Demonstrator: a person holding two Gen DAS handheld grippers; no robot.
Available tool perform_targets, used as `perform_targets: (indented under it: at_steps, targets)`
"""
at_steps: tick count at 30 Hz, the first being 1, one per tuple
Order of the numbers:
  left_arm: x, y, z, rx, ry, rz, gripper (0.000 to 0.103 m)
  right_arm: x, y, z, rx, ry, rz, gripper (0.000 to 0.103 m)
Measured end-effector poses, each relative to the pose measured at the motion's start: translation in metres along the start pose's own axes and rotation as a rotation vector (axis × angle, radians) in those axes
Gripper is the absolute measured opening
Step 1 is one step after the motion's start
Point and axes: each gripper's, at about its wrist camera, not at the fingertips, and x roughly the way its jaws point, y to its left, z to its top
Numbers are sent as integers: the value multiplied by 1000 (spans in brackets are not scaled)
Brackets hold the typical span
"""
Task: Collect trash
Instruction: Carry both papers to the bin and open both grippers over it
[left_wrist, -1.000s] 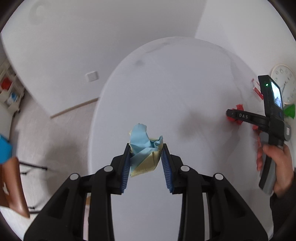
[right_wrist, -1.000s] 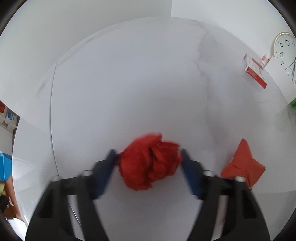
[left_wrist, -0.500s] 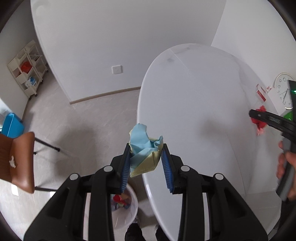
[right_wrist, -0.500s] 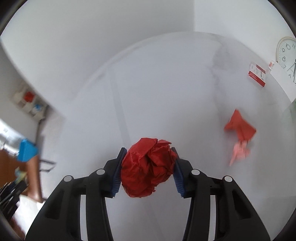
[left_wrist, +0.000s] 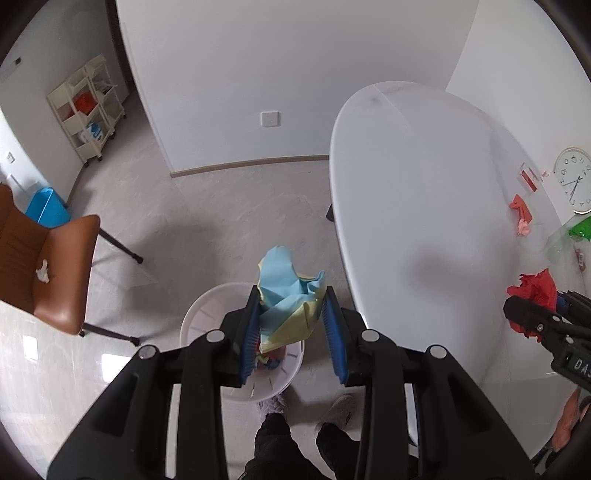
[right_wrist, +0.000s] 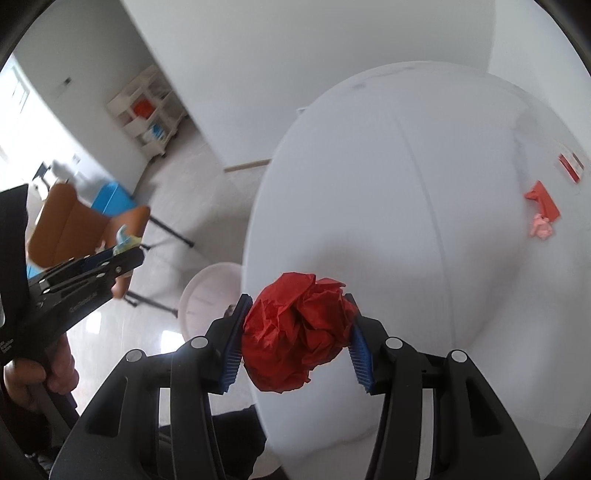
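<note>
Left tool (left_wrist: 291, 328) pinching a blue-and-yellow paper wad (left_wrist: 286, 301) between its blue pads (left_wrist: 249, 336), held in the air over the floor, off the surface's edge. Directly below and ahead of that tool, a white bin (left_wrist: 207, 314) on the floor, with a few coloured scraps visible inside (contents mostly hidden by the wad). To that tool's left, a brown chair (left_wrist: 55, 273); to its right, the white surface (left_wrist: 424, 221).

Right tool (right_wrist: 297, 339) clamped on a red paper ball (right_wrist: 295, 332), pads pressed into both sides, hanging above the near edge of the surface (right_wrist: 406, 184). Bin (right_wrist: 207, 295) seen just left of this tool, partly behind its left finger. Further left, the left tool (right_wrist: 122, 254) in side view, gripped by a hand (right_wrist: 40, 376).

Far ahead and right of the right tool, a red folded paper (right_wrist: 543, 199) lying on the surface, touching a pink scrap (right_wrist: 541, 230). Beyond them, a red-and-white box (right_wrist: 570, 166). Clock (left_wrist: 572, 181) at the surface's far right.
</note>
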Motion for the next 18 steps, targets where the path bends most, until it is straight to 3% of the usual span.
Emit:
perform_targets:
  at_steps: [5,9,14,18]
  targets:
    - [18,23,-20,-38,43,-20,32,-3,31,1,-49,7,12,50]
    - [80,50,-33,-80,158,-26,35,1,41,-5,-75,28,8,50]
    - [147,75,-54,-91,278,-11,76,8,56,-5,-107,61,-19,51]
    - [168,84,-60,-95,321,-20,87,13,65,-7,-116,78,-36,51]
